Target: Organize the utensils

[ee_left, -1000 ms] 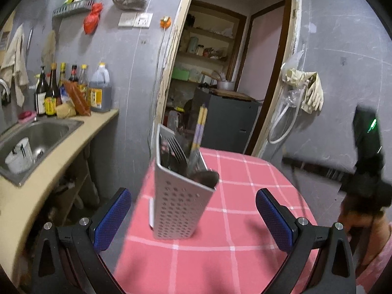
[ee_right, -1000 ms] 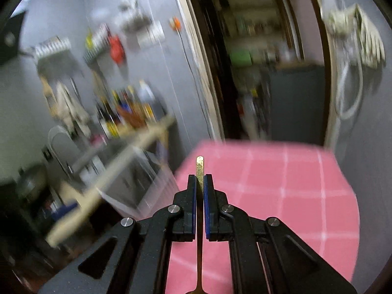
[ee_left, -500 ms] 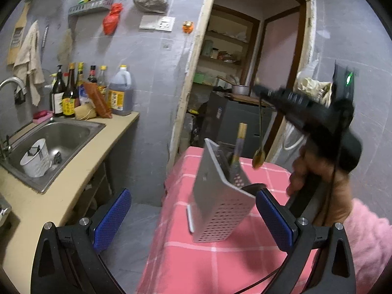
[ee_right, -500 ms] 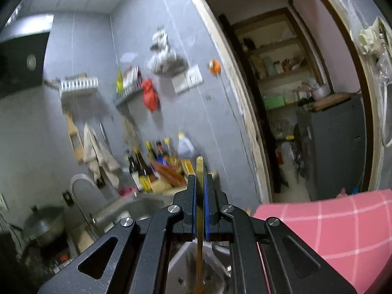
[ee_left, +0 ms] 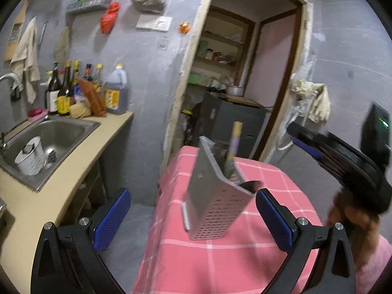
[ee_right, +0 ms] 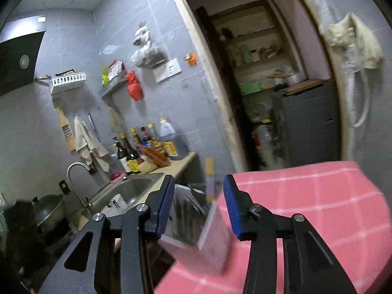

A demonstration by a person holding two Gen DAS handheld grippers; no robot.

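1. Pink checked table (ee_left: 220, 264), beside a counter (ee_left: 49, 196) with a sink (ee_left: 46, 137).
2. Perforated metal holder (ee_left: 213, 203) standing on the table near its counter-side edge, utensils inside, a pale handle (ee_left: 234, 144) poking out the top.
3. Left gripper (ee_left: 191, 218) spread wide, empty, short of the holder.
4. Right gripper (ee_right: 199, 207) parted, empty, just above the blurred holder (ee_right: 196, 223).

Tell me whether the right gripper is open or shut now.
Open. In the right wrist view the right gripper has its blue pads set wide apart with nothing between them, above the utensil holder.
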